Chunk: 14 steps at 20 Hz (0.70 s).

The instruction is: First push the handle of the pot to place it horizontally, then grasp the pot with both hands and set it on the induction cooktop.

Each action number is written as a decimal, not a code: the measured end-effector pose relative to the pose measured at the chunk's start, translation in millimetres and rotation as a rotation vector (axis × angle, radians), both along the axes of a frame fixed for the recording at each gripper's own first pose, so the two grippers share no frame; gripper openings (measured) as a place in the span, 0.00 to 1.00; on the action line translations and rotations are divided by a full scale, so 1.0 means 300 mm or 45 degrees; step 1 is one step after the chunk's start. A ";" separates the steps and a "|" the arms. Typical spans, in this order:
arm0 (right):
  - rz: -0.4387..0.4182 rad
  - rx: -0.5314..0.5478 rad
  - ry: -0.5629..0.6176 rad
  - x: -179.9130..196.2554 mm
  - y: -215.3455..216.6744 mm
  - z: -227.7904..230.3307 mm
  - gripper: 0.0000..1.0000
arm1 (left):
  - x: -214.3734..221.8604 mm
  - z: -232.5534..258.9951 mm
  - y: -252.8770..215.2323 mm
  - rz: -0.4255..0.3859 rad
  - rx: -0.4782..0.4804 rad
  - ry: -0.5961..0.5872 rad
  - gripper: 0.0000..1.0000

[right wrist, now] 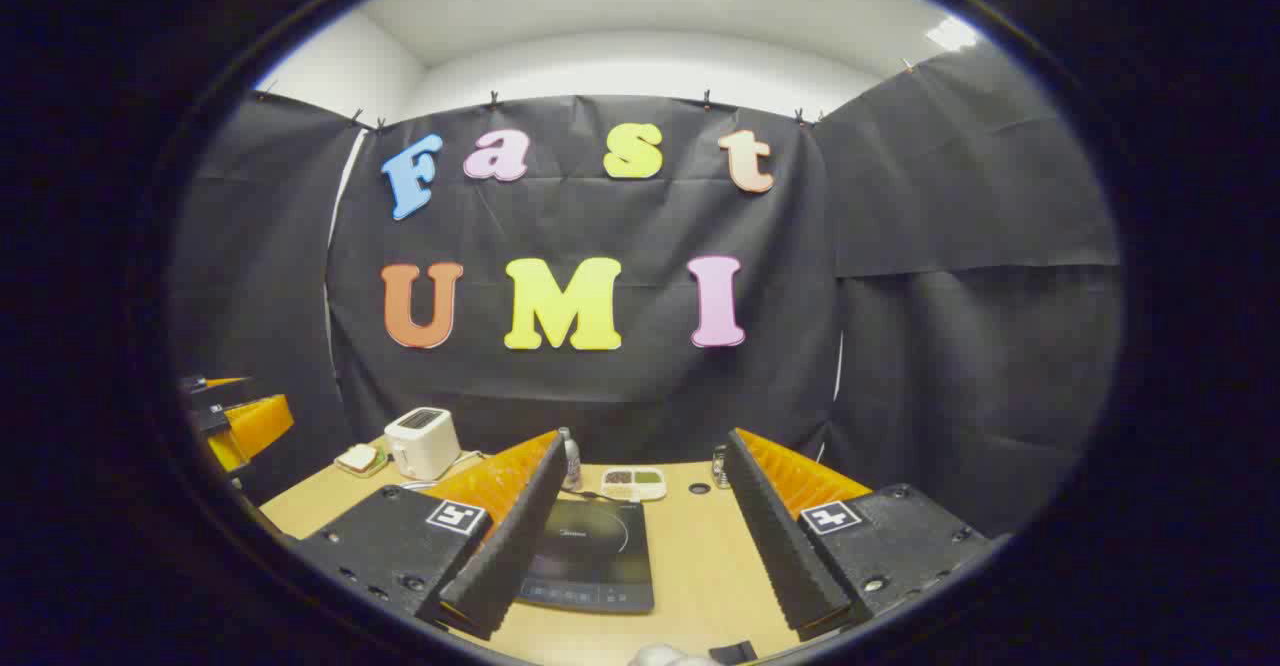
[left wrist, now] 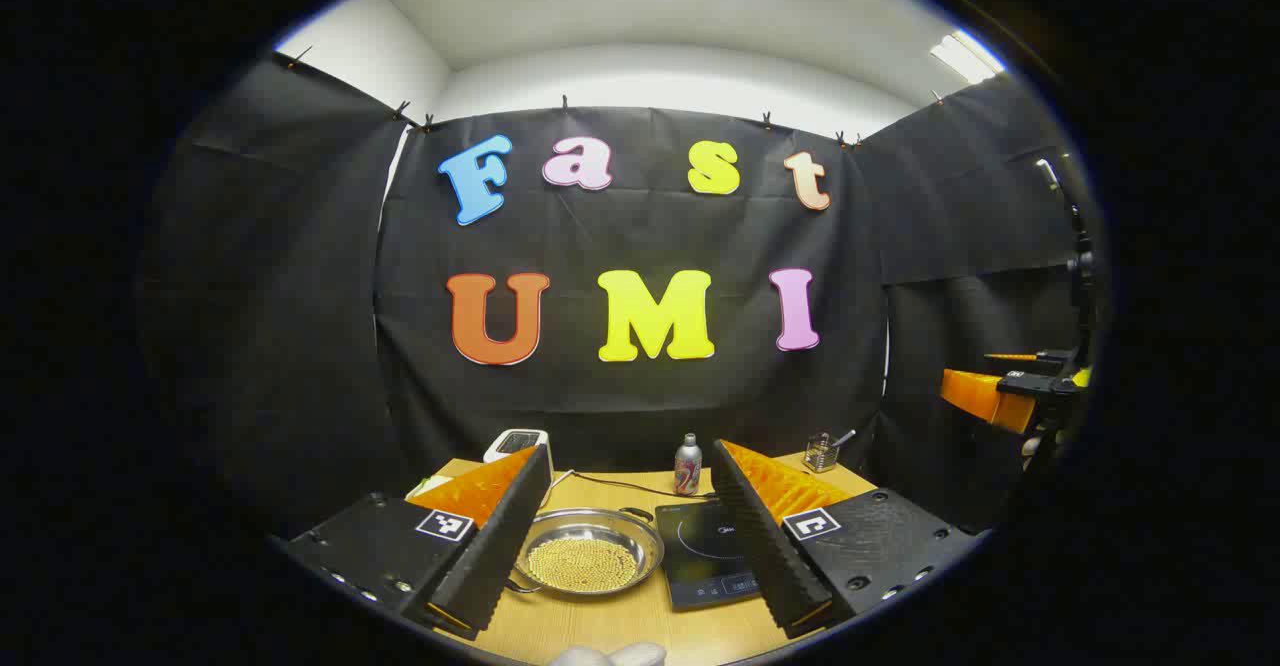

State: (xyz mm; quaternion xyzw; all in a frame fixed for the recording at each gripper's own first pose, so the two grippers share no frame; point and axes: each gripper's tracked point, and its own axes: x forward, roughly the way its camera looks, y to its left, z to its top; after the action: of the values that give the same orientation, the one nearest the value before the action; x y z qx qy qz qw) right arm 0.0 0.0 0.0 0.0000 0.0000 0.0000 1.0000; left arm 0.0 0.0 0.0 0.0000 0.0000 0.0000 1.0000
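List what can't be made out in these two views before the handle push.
- Pot, left gripper view: its left handle sits behind the left gripper's finger, so its angle is unclear.
- Induction cooktop, right gripper view: left edge hidden by the right gripper's finger; panel markings too small.
- Bottle and wire cup, left gripper view: too small to identify contents.

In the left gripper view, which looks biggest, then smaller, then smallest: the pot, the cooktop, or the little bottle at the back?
1. The pot looks biggest.
2. The induction cooktop looks a bit smaller, but the left tool's finger hides part of it, so these two are close.
3. The bottle looks smallest; it also stands farther back.
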 end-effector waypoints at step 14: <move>0.065 -0.046 0.036 -0.041 0.084 -0.027 0.98 | -0.030 -0.021 0.090 0.087 0.000 0.031 0.96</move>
State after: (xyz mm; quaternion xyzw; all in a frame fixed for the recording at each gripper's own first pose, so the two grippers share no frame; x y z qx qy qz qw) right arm -12.3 25.3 -8.2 -0.0179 0.0140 0.0253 0.9994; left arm -9.0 27.0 -6.4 0.0001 0.0122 0.0340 0.9993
